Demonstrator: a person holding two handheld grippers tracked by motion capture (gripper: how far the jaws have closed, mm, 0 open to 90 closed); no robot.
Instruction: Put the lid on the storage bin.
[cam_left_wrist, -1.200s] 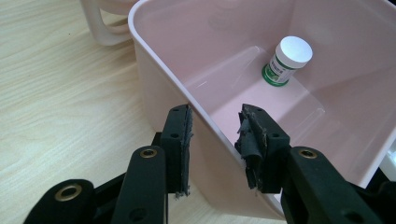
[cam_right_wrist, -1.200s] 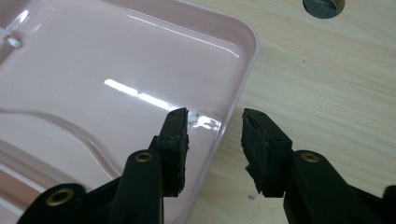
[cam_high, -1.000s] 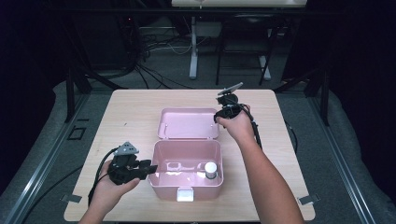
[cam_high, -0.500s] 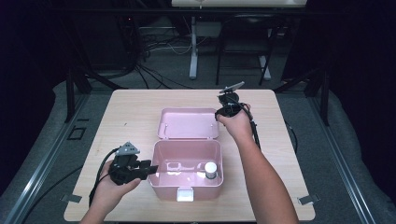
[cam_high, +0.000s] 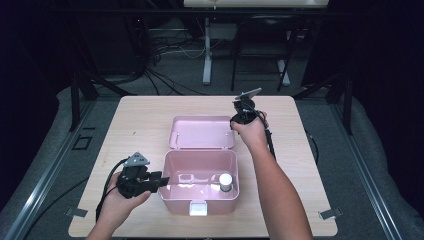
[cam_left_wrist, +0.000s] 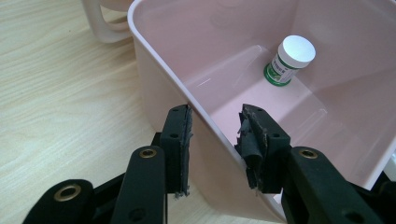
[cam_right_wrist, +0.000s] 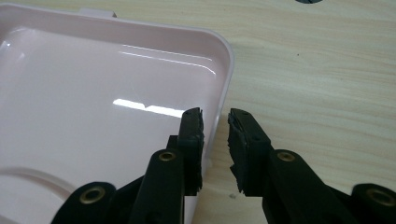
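A pink plastic box (cam_high: 180, 202) stands open on the table, its lid (cam_high: 200, 132) lying flat behind it. A small white-capped bottle with a green label (cam_high: 226, 181) (cam_left_wrist: 288, 60) stands in the box's right end. My left gripper (cam_high: 162, 180) (cam_left_wrist: 215, 121) is open and straddles the box's left wall (cam_left_wrist: 154, 70), one jaw outside and one inside. My right gripper (cam_high: 235, 121) (cam_right_wrist: 215, 123) points down over the lid's right rim (cam_right_wrist: 224, 70). Its jaws have just been closing and stand a little apart, with the rim between them and a gap showing.
The light wooden table (cam_high: 140, 120) has bare room on every side of the box. A pink handle loop (cam_left_wrist: 100, 28) lies beyond the box's far corner. A front latch (cam_high: 198, 209) faces the near edge. Dark floor, cables and stands surround the table.
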